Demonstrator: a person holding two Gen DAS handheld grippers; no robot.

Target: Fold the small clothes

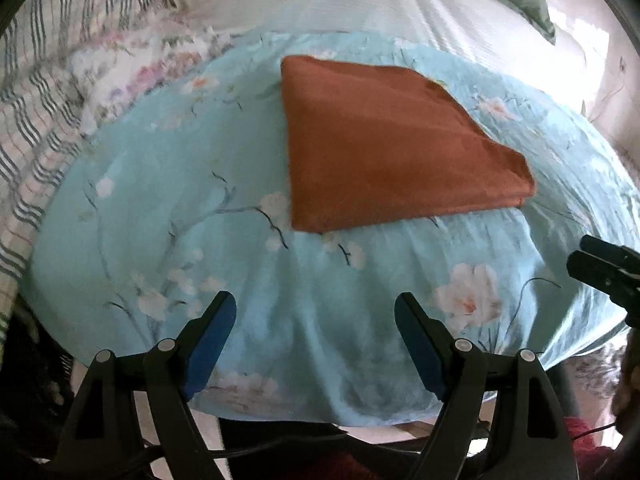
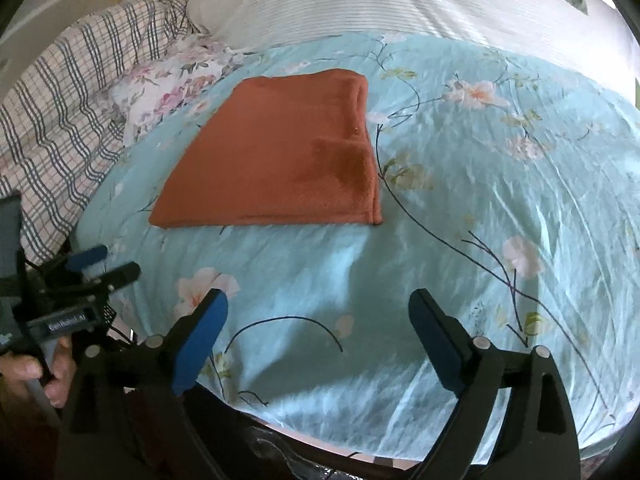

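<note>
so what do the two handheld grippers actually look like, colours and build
Both match. The left gripper and the right gripper each have two black plastic fingers lined with blue rubbery pads, hinged on silver pivot pins. Seen from the right wrist camera, the left gripper's body is black with a small white printed label, too blurred to read, and dark cables trail beneath.

A folded rust cloth (image 1: 396,148) lies flat beyond the left gripper's (image 1: 316,312) spread fingers (image 1: 212,340).

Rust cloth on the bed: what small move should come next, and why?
Probably draw both hands back. The rust cloth lies folded flat on the blue sheet, and the left tongs and right tongs stand open, holding nothing.
</note>
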